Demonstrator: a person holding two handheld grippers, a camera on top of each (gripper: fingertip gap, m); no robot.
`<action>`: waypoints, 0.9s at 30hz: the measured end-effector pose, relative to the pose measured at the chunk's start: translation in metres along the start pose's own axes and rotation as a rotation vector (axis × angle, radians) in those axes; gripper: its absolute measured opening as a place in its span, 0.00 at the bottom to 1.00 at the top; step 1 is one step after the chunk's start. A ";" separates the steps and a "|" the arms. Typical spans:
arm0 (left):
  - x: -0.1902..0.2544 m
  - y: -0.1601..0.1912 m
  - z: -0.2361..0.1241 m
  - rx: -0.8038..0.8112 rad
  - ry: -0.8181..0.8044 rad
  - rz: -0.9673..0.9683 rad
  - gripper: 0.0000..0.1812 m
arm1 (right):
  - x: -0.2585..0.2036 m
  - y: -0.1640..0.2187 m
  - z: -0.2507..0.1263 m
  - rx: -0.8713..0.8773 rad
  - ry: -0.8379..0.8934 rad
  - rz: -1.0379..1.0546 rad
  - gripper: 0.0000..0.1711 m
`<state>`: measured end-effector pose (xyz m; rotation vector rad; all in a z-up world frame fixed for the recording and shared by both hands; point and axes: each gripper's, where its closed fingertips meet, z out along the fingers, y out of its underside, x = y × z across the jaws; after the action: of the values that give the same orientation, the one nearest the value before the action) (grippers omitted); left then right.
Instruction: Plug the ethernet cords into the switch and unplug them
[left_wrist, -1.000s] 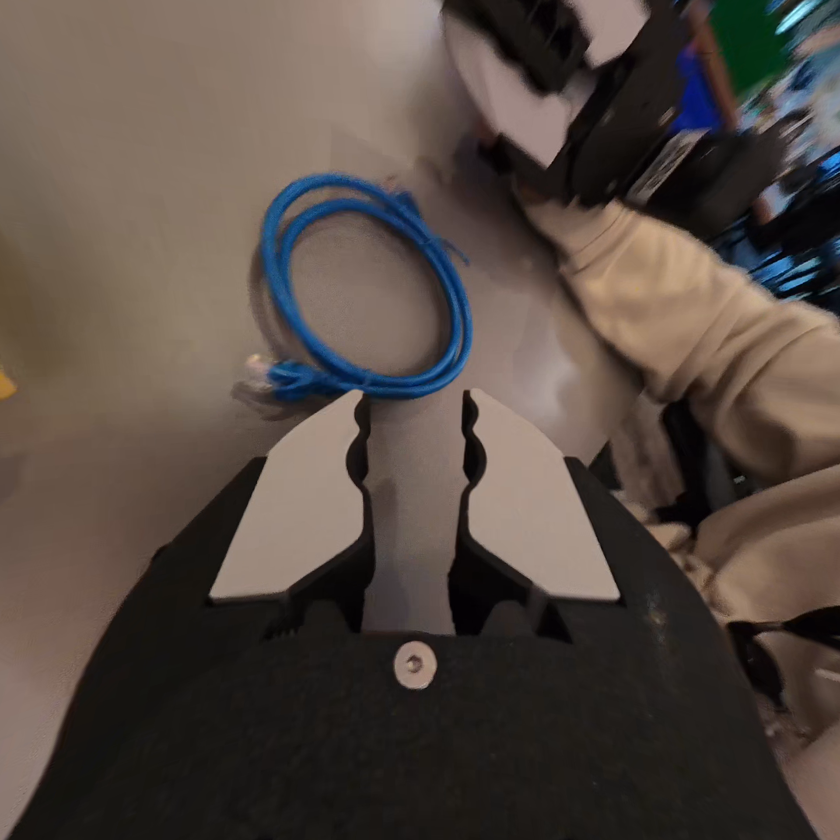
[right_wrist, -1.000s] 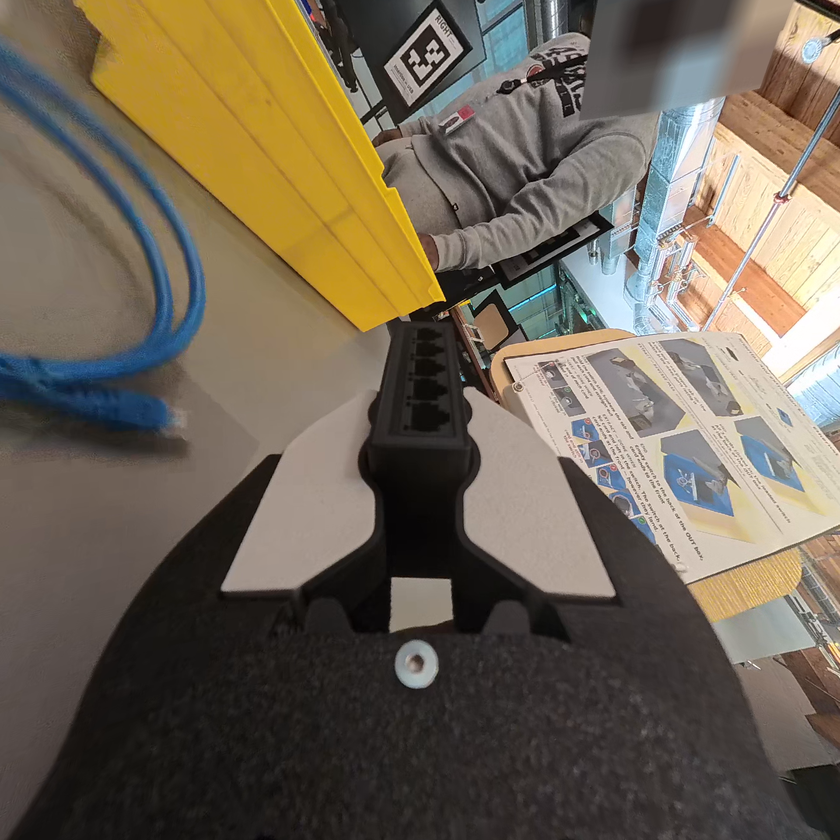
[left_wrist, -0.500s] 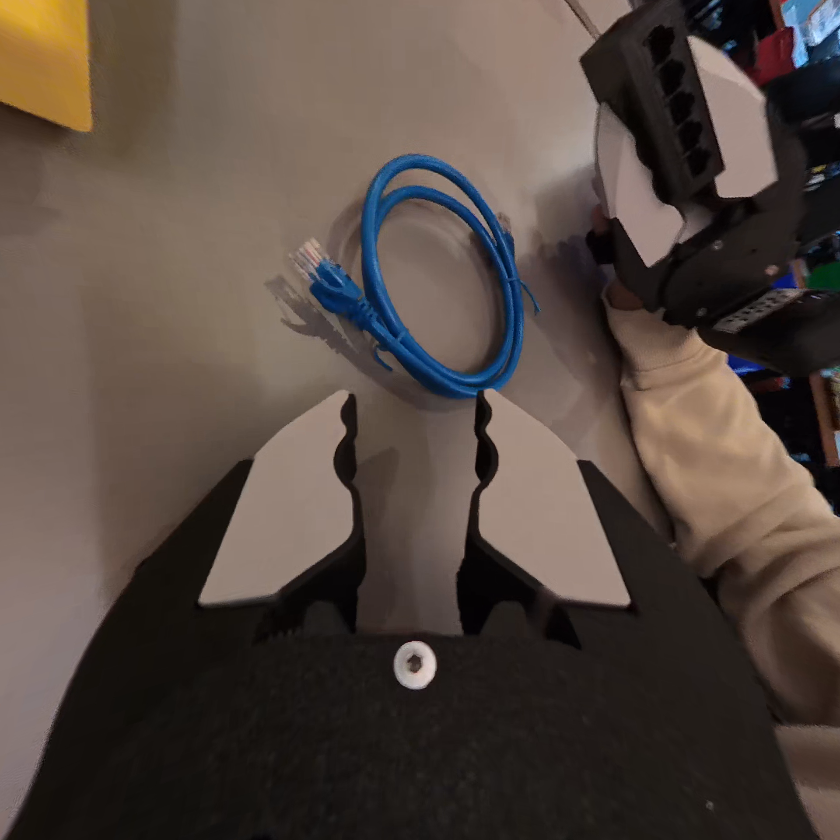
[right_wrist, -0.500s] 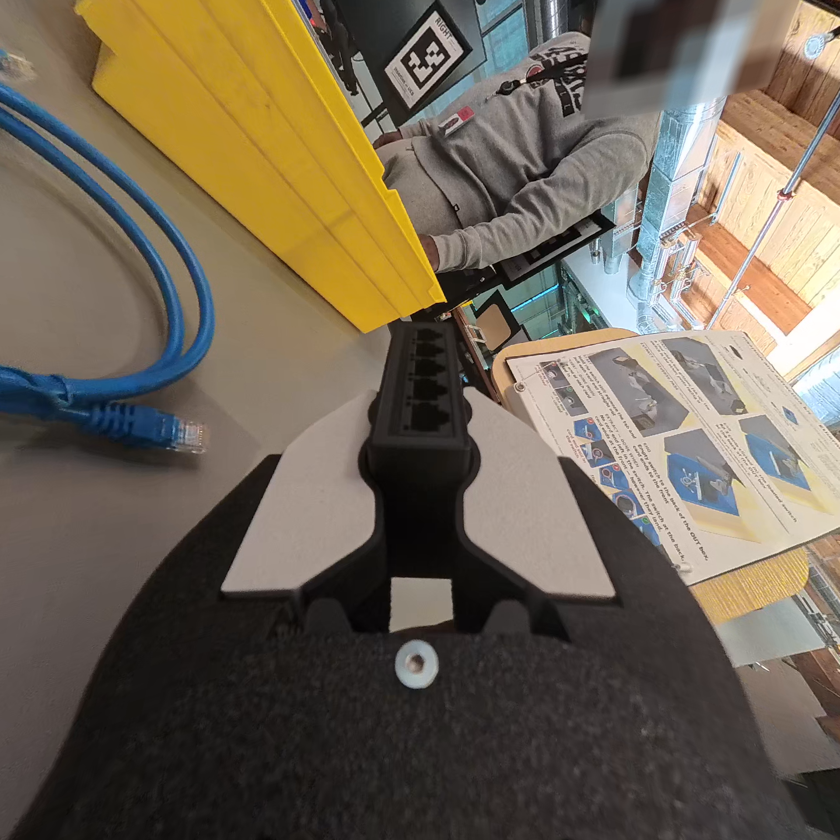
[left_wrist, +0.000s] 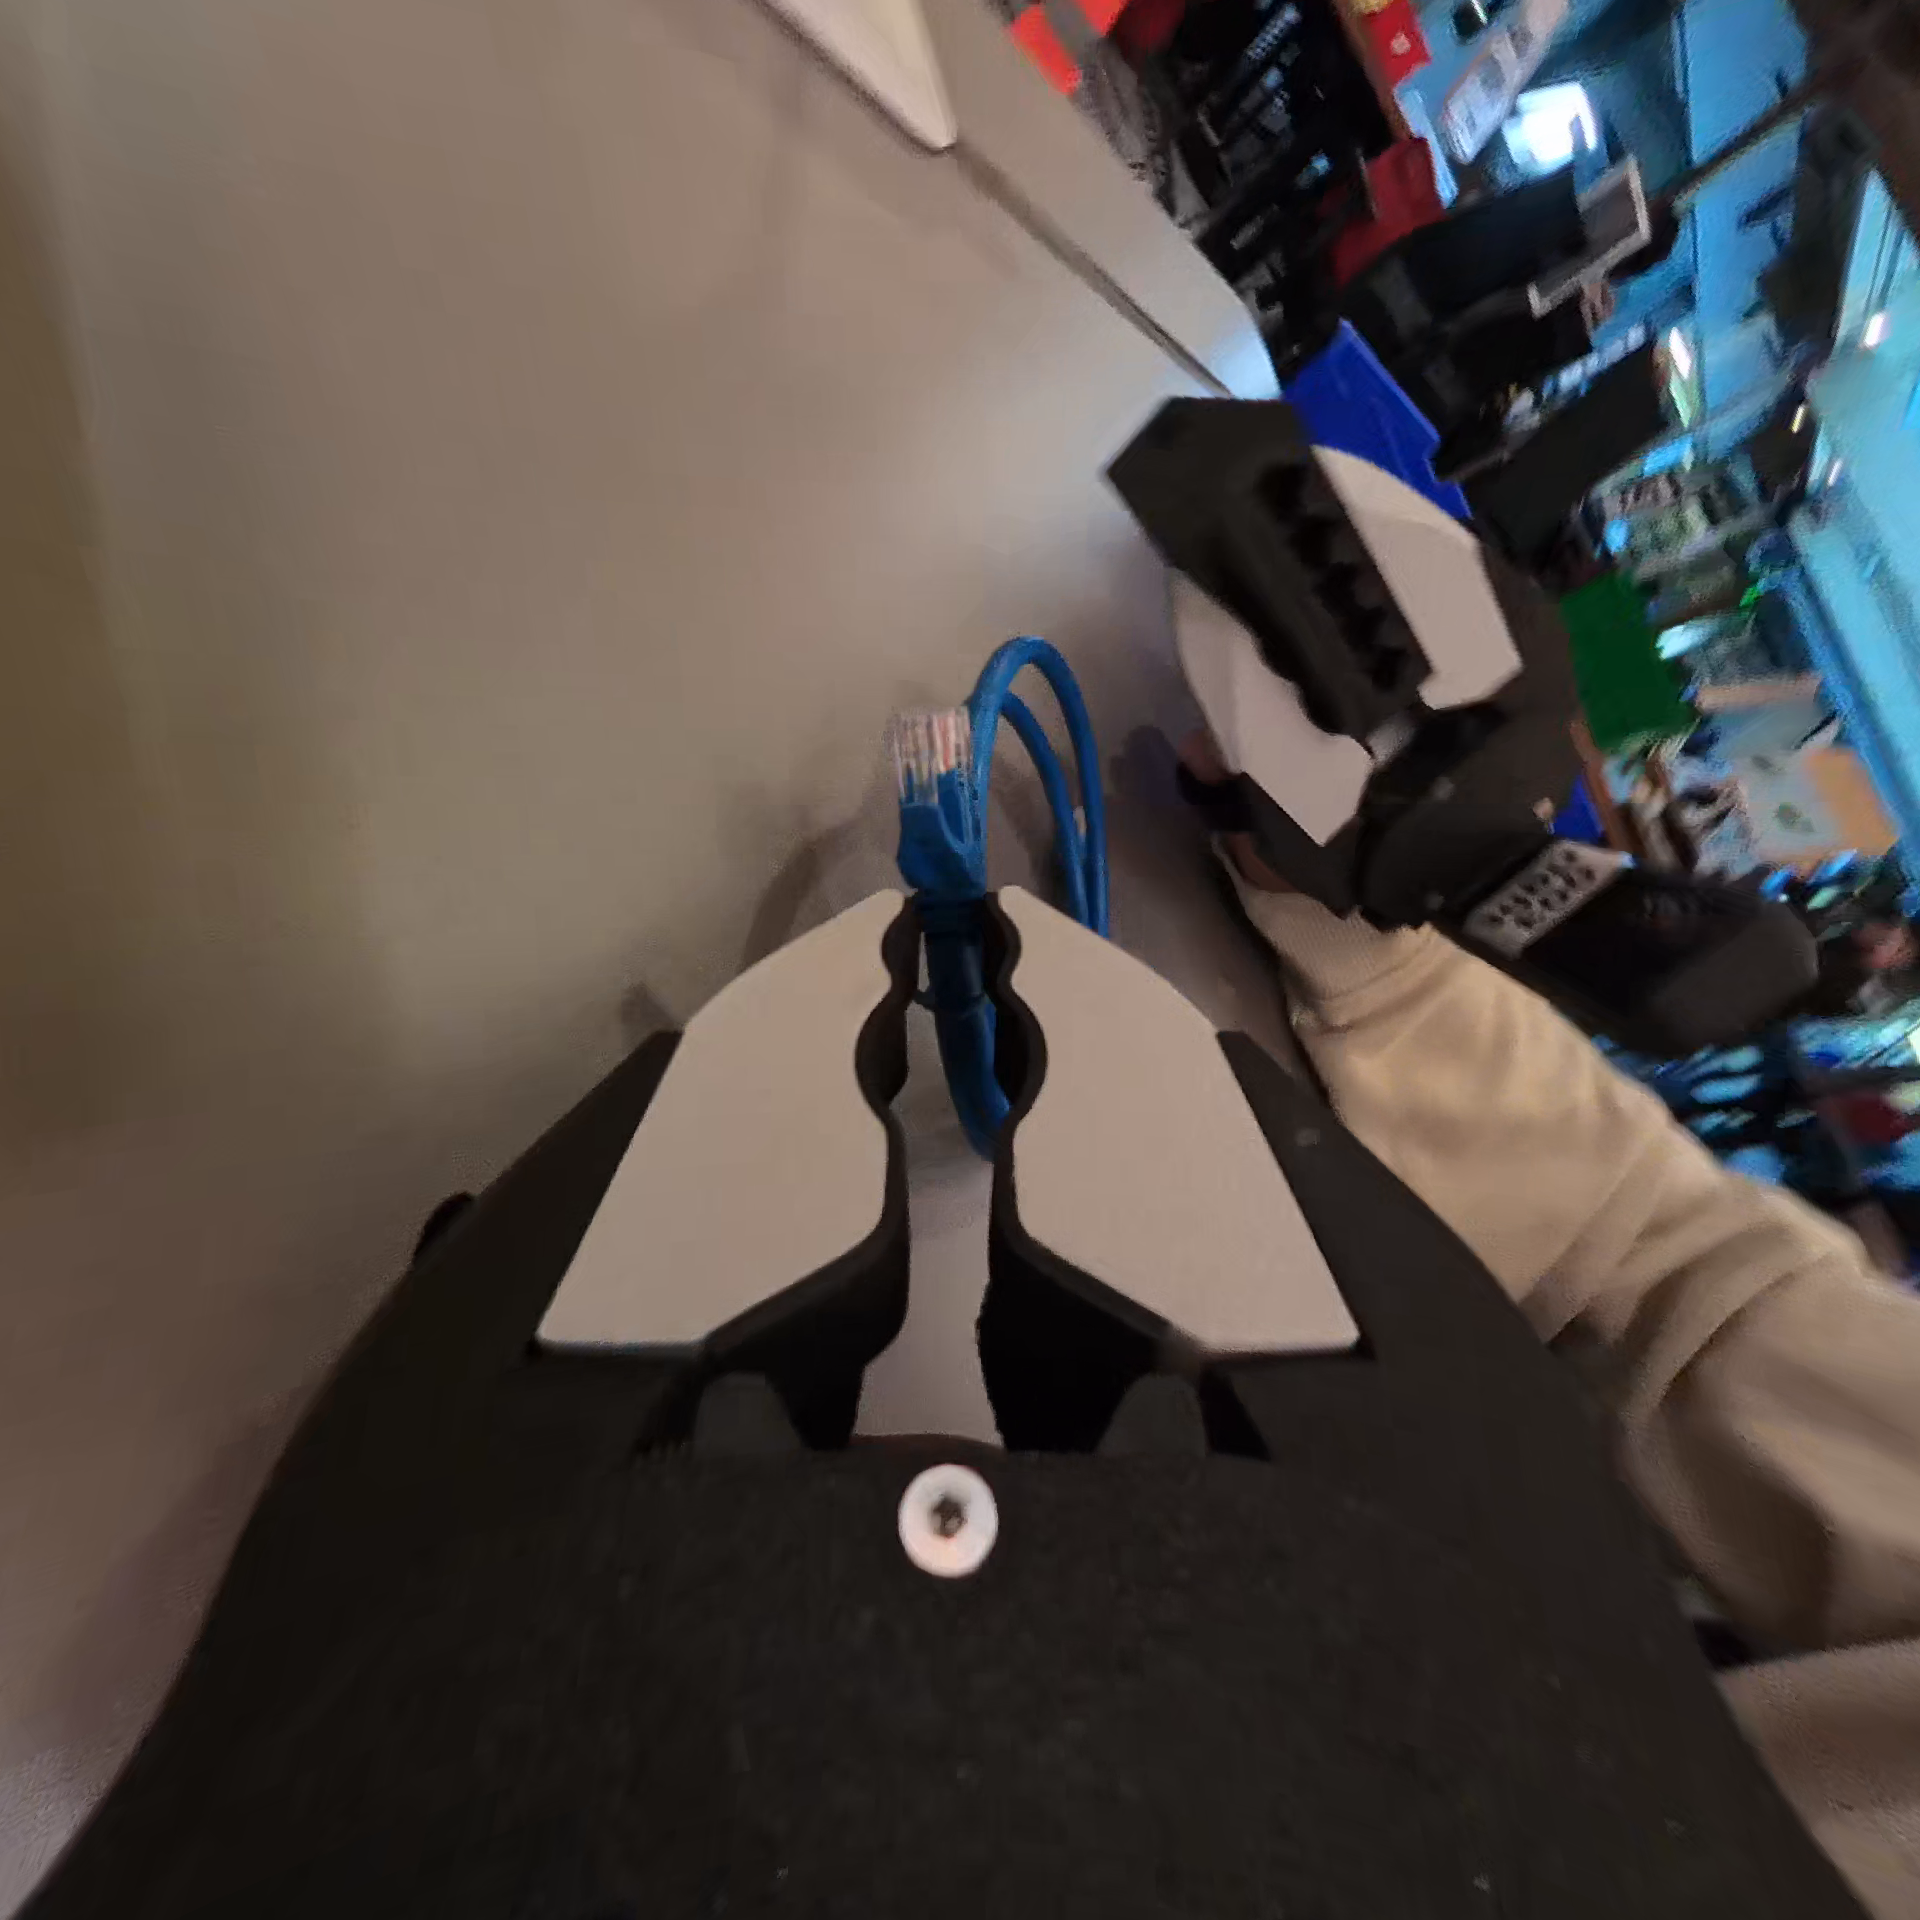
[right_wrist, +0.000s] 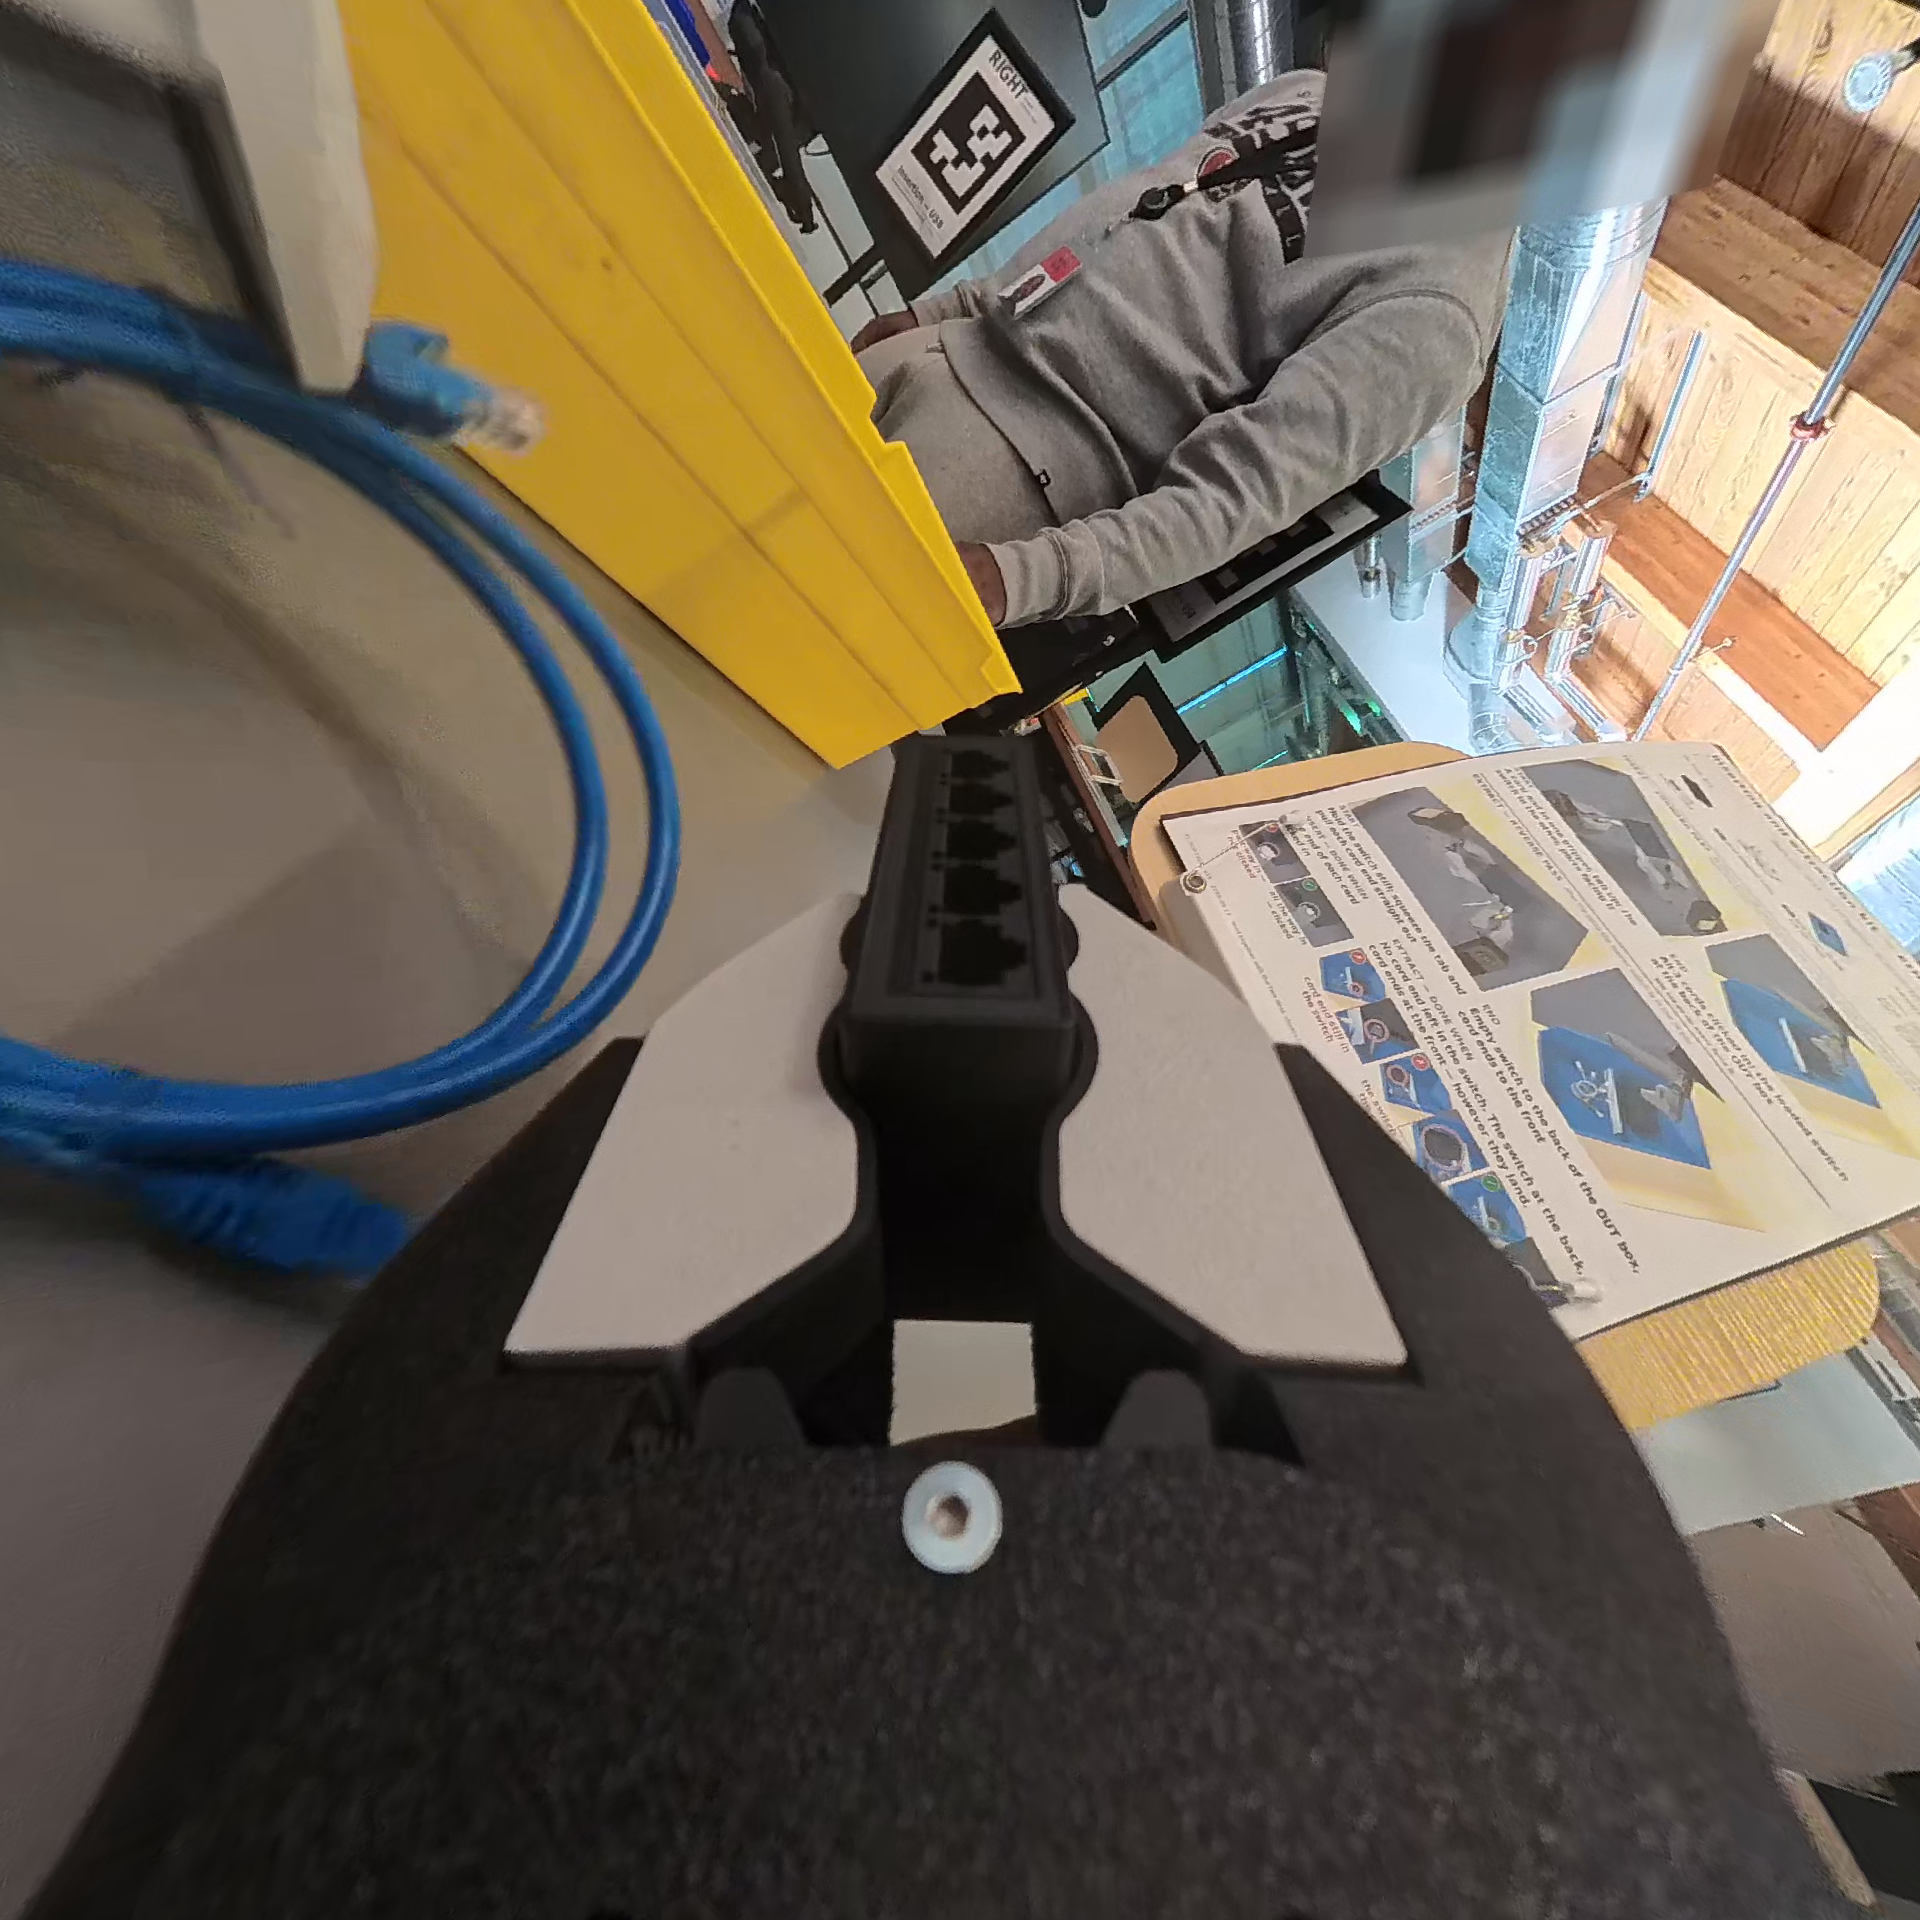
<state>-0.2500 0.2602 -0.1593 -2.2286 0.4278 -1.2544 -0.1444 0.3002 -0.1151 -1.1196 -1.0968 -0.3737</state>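
Note:
My left gripper (left_wrist: 951, 904) is shut on the blue ethernet cord (left_wrist: 940, 831) just behind its clear plug (left_wrist: 928, 743), which sticks out past the fingertips and is lifted off the table. The rest of the cord loops down behind. My right gripper (right_wrist: 961, 925) is shut on the black switch (right_wrist: 961, 904), holding it up with its row of empty ports facing up. In the left wrist view the switch (left_wrist: 1288, 566) and the right gripper (left_wrist: 1340, 665) sit to the right of the plug. In the right wrist view the blue cord (right_wrist: 582, 790) and its plug (right_wrist: 499, 416) hang at the left.
A grey table (left_wrist: 468, 520) lies under both grippers. A yellow bin (right_wrist: 644, 343) stands at the table's far side. A person in a grey hoodie (right_wrist: 1195, 332) stands behind it. An illustrated instruction sheet (right_wrist: 1558, 1018) lies on a round wooden board at the right. A beige sleeve (left_wrist: 1507, 1195) holds the right gripper.
My left gripper has closed on the cord near its plug and lifted it off the table. The right gripper still holds the switch; the plug now hangs raised at its left.

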 end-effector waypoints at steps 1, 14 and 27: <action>0.008 -0.004 -0.005 0.002 0.004 0.080 0.06 | 0.001 0.000 0.000 0.000 0.002 0.007 0.18; 0.030 -0.018 -0.130 -0.788 -0.434 1.004 0.06 | 0.000 0.001 0.001 -0.007 0.004 -0.004 0.18; 0.038 0.053 -0.024 -0.709 -0.145 0.893 0.05 | -0.002 0.001 0.002 -0.014 -0.004 -0.018 0.18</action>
<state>-0.2511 0.1912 -0.1545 -2.1462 1.7749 -0.4762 -0.1453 0.3021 -0.1174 -1.1240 -1.1102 -0.3936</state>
